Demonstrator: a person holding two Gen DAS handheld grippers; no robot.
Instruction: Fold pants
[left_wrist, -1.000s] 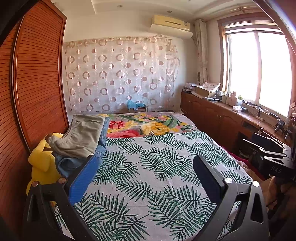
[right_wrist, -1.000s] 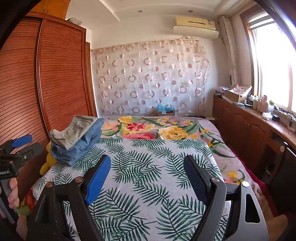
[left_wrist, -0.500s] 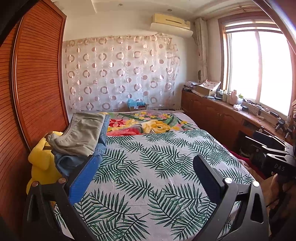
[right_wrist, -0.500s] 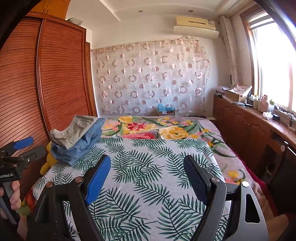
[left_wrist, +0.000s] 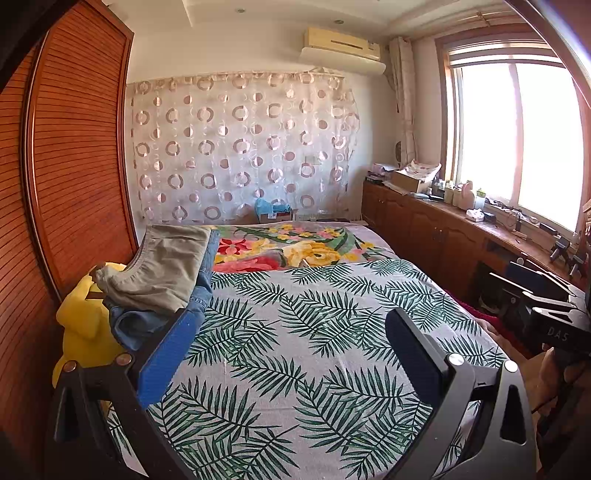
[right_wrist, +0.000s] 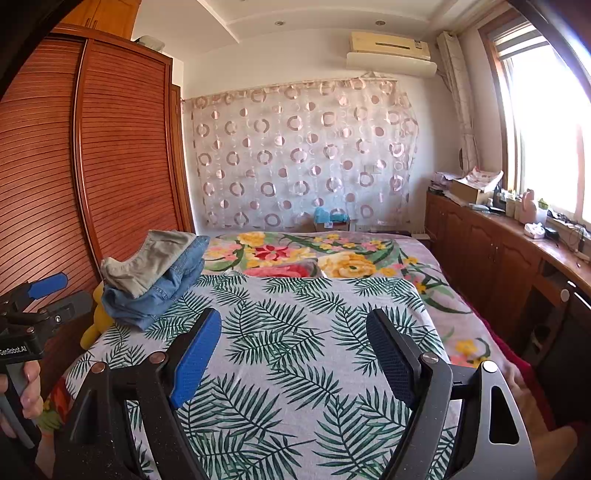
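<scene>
A bed fills most of both views, covered by a grey sheet printed with green palm leaves, with a floral cover laid across its far end. A slatted wooden wardrobe is seen along the left side of the bed, and a sheer curtain with ring patterns is hung over the far wall beneath an air conditioner. A wooden surface under the bright window is crowded with boxes and bottles too small to be told apart.

The pants are found at the far left edge of the bed, beside the wardrobe: folded khaki pants are stacked on top of folded blue jeans. A yellow plush toy is wedged just beside the stack, between bed and wardrobe.

The left gripper is held over the near part of the bed, its jaws spread wide with only the leaf sheet seen between them; nothing is gripped. The right gripper is likewise held over the sheet with its jaws wide apart and nothing grasped. Both grippers are kept well apart from the stack. In the right wrist view the handle of the left gripper is seen at the left edge, clasped by a hand.
</scene>
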